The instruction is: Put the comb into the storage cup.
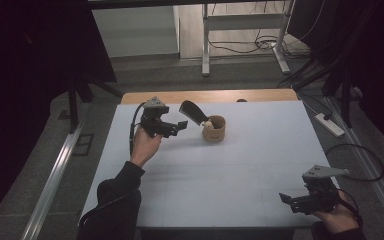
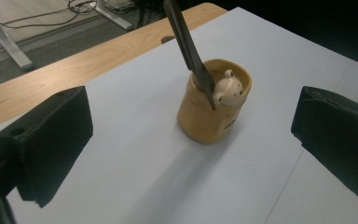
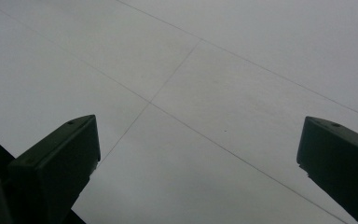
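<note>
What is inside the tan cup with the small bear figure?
A dark flat tool stands in the tan cup, leaning on its rim beside the bear figure. Its lower end is hidden inside.

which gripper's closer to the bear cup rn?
Left. The left gripper hovers just to the left of the bear cup, jaws open and aimed at it, not touching. The right gripper is far off at the table's near right corner, jaws open.

Lab or test room: white-covered table [image 1: 260,165] with wooden edge, dark curtains [image 1: 40,45] at both sides, grey floor, desk frame legs [image 1: 206,40] beyond, loose cables [image 1: 245,47], power strip [image 1: 330,125] on floor
</note>
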Demonstrator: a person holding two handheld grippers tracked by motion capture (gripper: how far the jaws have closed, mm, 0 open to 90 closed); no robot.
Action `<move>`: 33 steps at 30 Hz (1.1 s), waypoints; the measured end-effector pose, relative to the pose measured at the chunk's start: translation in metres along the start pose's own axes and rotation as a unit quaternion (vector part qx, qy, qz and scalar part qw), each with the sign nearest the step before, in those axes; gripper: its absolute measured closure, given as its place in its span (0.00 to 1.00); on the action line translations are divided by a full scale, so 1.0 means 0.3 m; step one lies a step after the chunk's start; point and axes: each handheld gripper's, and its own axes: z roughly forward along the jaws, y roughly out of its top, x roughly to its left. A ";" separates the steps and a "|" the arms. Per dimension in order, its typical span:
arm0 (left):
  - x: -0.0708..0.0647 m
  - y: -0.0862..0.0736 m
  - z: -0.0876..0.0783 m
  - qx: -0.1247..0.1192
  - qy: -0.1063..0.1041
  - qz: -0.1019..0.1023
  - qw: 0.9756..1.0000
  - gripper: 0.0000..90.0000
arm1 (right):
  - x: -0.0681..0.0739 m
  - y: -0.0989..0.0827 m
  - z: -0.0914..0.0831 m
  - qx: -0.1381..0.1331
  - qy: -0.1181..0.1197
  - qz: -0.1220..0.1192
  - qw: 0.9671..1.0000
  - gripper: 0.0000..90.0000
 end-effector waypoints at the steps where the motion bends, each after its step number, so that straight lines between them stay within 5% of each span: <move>1: -0.001 -0.001 0.000 0.001 0.000 0.001 1.000 0.00 | 0.000 0.000 0.000 0.000 0.000 0.000 1.000 0.00; 33: -0.056 -0.075 0.009 0.035 0.001 0.001 0.999 0.00 | 0.003 0.002 -0.001 -0.001 0.002 0.000 1.000 0.00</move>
